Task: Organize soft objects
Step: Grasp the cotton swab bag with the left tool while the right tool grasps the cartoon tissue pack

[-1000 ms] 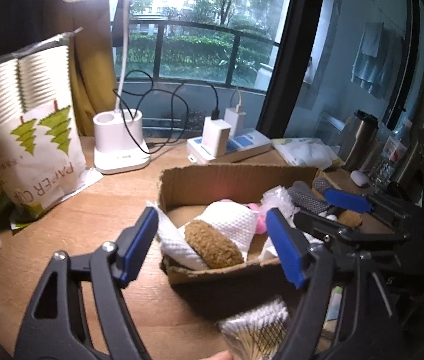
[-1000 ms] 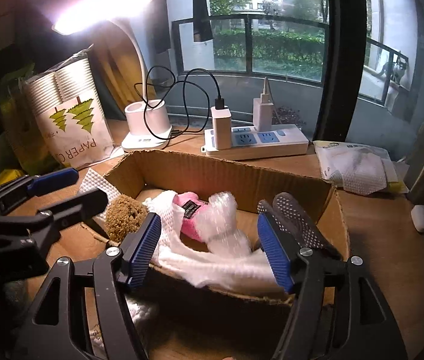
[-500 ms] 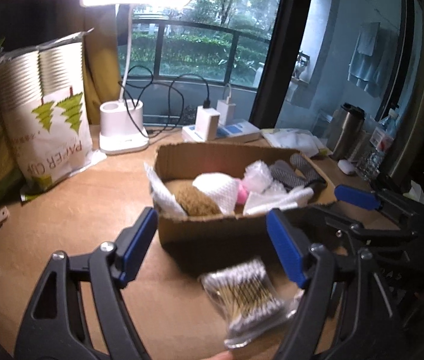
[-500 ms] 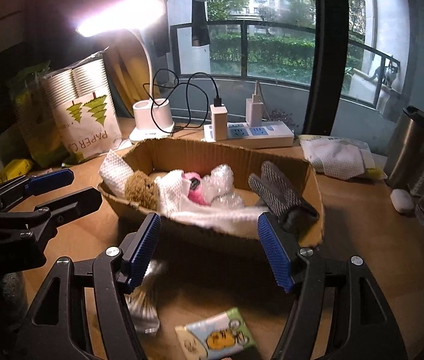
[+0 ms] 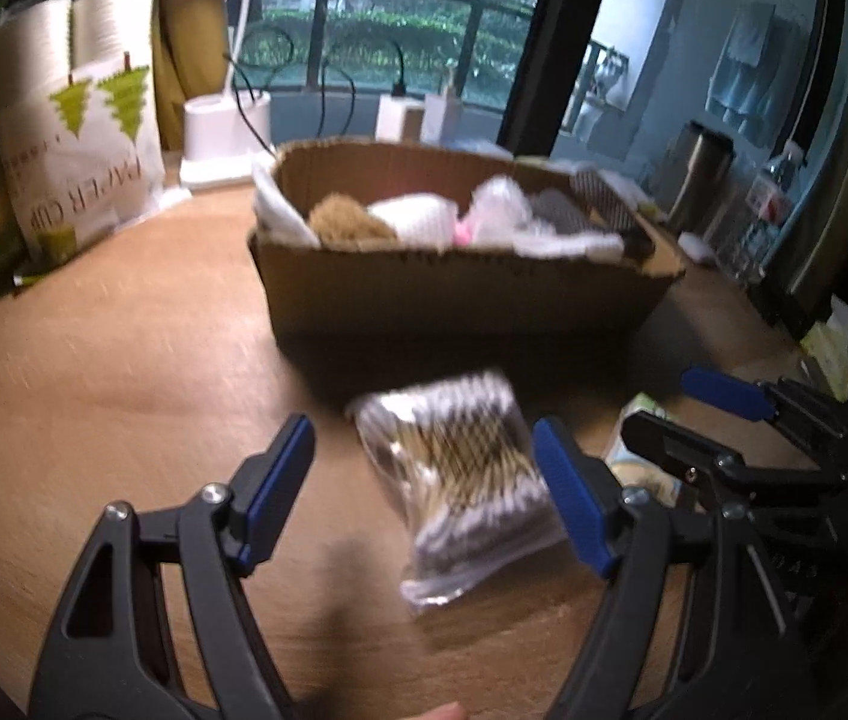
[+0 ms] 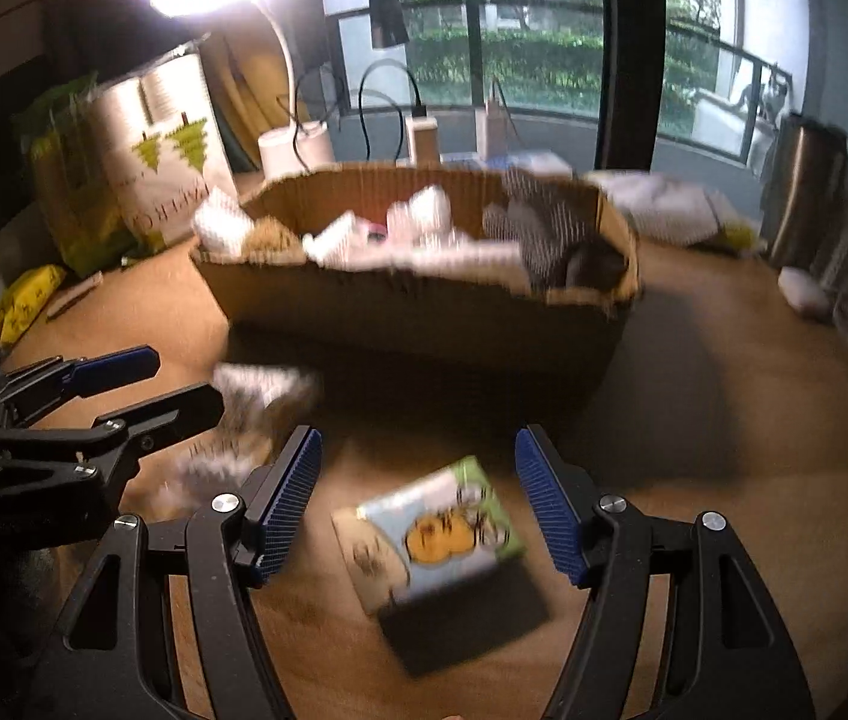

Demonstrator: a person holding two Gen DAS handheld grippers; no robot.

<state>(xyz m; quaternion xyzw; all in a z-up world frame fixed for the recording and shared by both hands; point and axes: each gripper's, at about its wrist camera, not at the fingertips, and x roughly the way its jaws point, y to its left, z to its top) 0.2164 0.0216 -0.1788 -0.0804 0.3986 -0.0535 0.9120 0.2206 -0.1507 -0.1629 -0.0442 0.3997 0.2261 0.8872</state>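
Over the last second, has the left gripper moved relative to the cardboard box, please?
Yes. The left gripper has pulled back from the cardboard box and now frames the cotton swab packet lying in front of it.

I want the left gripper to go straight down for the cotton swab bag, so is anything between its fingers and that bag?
Nothing visible does. The left gripper is open, and the cotton swab bag lies on the bare wooden table directly ahead between its fingers. The cardboard box sits beyond the bag, and the right gripper is off to the side.
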